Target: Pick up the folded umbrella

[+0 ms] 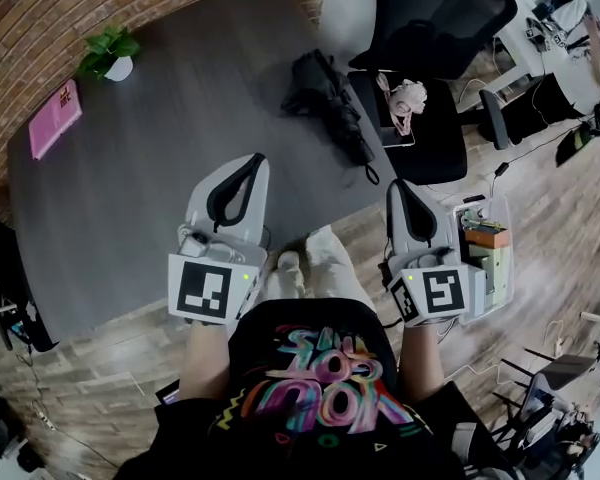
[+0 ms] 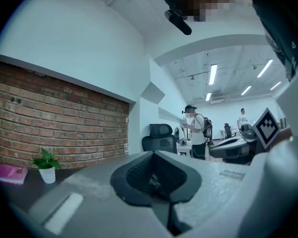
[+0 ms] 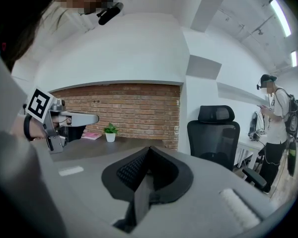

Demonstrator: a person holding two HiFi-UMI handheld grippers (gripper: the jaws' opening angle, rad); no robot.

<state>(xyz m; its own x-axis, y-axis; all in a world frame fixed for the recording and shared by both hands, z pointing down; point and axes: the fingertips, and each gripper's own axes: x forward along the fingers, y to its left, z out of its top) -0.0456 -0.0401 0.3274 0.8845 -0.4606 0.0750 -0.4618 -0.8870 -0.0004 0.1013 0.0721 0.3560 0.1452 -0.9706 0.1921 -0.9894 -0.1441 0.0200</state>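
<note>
Jaws of the left gripper [image 1: 248,160] stand together with nothing between them; the left gripper view shows the black ribbed pads meeting along 1 seam. The right gripper [image 1: 400,186] is closed the same way and also empty, its pads pressed together in the right gripper view.

The folded umbrella [image 1: 330,103] is black and lies on the dark grey table [image 1: 160,168], close to the table's right edge and towards its far right corner. Its length runs roughly along that edge, and its wrist loop [image 1: 370,174] ends just at the table's rim. Neither gripper touches it.

In the head view the left gripper hangs over the table's near edge, pointing across the top, with the umbrella ahead of it and to its right. The right gripper is off the table, over the wooden floor [image 1: 100,388], with its tip just beside the table's near right corner.

At the table's far left corner stands a potted plant [image 1: 110,56] in a white pot, and a pink book [image 1: 55,116] lies near the table's left edge. A brick wall [image 1: 40,18] runs behind the table. A black office chair [image 1: 435,18] stands beyond the table's right edge. A clear plastic box [image 1: 490,258] sits on the floor right of the table, just beside the right gripper.
</note>
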